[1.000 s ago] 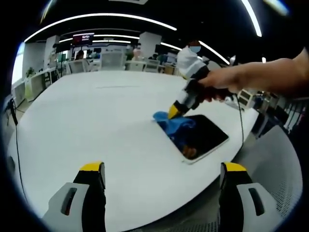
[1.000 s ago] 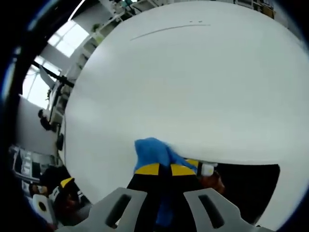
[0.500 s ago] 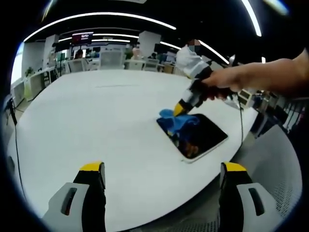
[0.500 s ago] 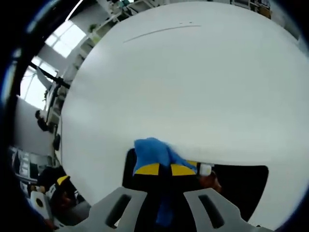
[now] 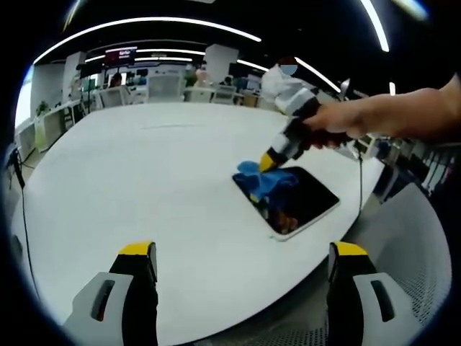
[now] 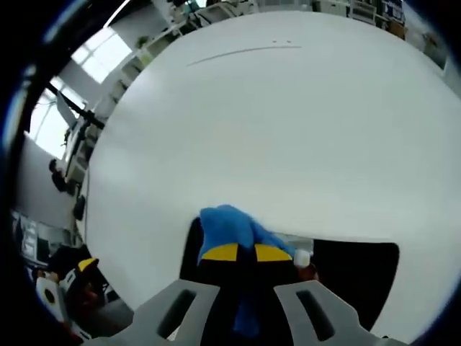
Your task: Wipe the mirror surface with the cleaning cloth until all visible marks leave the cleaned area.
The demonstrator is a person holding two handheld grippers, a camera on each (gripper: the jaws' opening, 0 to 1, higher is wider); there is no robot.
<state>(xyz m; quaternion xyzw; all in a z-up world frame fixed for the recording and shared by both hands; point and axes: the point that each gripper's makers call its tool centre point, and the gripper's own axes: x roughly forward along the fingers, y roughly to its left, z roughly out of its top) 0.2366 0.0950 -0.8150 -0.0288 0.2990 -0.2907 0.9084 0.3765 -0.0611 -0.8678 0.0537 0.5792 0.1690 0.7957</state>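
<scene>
Cloth [image 5: 263, 179] slid slightly along mirror [image 5: 306, 202] far edge, right claw [image 6: 241, 253] clamping it, left claw [image 5: 241, 263] agape over bare table [image 5: 144, 180].

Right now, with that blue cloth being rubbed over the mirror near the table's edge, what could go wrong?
The mirror lies flat and unheld close to the table edge, so a hard push might slide it off. The cloth is bunched in the right gripper; hard tips could touch the glass. The left gripper hangs open, steadying nothing.
</scene>
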